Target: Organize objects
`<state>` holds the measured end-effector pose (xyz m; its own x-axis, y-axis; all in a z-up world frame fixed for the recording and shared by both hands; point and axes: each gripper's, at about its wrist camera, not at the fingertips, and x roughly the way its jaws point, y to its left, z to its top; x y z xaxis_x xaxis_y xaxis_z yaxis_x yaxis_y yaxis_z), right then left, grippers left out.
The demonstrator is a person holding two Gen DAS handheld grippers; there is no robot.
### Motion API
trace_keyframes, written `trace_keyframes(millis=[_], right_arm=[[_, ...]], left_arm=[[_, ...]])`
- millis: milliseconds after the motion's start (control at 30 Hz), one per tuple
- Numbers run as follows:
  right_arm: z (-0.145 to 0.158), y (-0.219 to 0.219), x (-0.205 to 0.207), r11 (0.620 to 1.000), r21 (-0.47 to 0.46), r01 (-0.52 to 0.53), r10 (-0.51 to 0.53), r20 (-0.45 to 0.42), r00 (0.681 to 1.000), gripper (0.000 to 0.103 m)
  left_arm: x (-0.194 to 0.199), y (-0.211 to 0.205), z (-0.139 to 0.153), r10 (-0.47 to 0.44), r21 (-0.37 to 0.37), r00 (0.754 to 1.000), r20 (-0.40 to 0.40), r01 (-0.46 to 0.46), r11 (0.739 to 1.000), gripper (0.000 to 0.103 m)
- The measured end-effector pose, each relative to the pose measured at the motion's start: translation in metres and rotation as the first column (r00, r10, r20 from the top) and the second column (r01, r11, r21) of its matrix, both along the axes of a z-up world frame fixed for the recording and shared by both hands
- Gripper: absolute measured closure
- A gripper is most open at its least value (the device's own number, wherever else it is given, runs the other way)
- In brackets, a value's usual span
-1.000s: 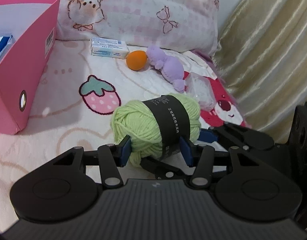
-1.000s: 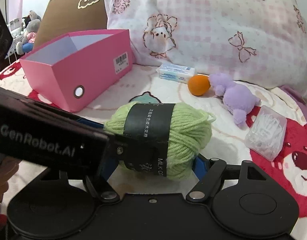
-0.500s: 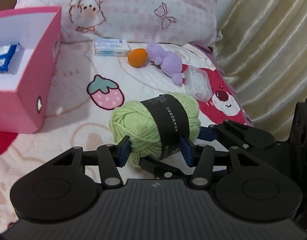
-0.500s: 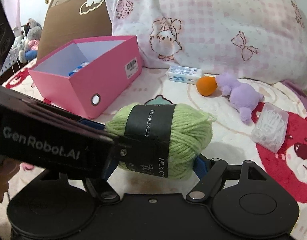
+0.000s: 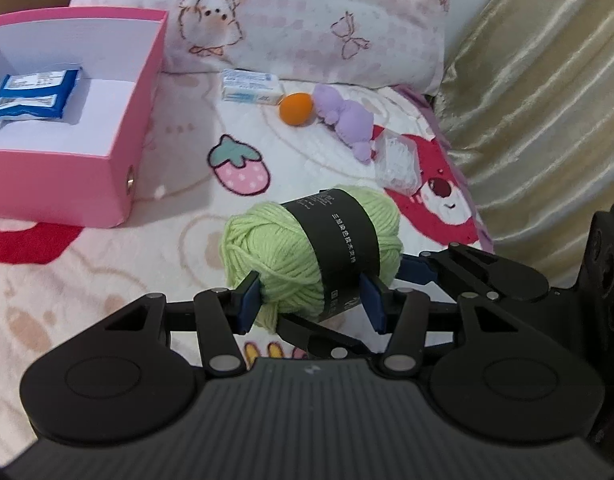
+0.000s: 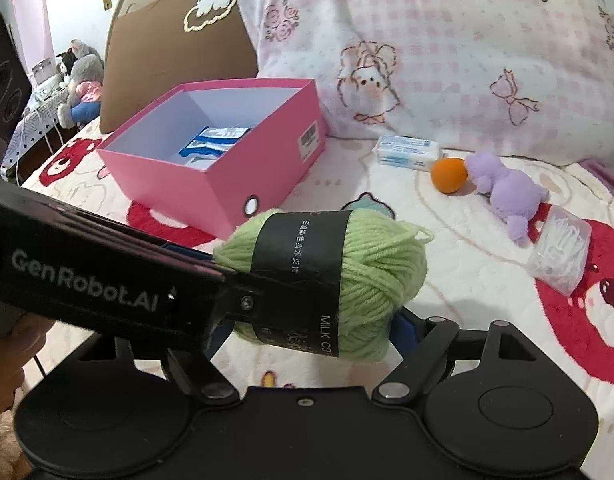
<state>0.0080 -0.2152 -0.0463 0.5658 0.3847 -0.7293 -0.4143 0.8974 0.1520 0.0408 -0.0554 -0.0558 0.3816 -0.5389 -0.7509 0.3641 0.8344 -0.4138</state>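
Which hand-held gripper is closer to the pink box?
Left. Both hand-held grippers clamp the yarn: the left hand-held gripper grips its box-side end, nearer the pink box; the right hand-held gripper grips the far end.

Black tool (image 5: pixel 309 304) bodies, blue pads (image 5: pixel 249 300), "GenRobot.AI" lettering.

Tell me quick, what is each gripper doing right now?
Left gripper: closed on the green yarn ball.
Right gripper: closed on the same yarn ball, from the other side.
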Motion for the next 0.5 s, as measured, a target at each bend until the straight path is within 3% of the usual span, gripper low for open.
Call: trace_keyframes(millis=[233, 500], right_arm=[[0.019, 0.016, -0.004, 1.000, -0.008, -0.007, 0.006, -0.045, 0.999, 0.017], [0.050, 0.031, -0.013, 0.996, -0.076, -0.040, 0.037, -0.033, 0.999, 0.016]], left_arm=[[-0.006, 0.015, 0.018, 0.020, -0.002, 1.000, -0.022, -0.020, 1.000, 0.053], [-0.011, 0.028, 0.042, -0.011, -0.019, 0.999, -0.047, 0.010, 1.000, 0.052]])
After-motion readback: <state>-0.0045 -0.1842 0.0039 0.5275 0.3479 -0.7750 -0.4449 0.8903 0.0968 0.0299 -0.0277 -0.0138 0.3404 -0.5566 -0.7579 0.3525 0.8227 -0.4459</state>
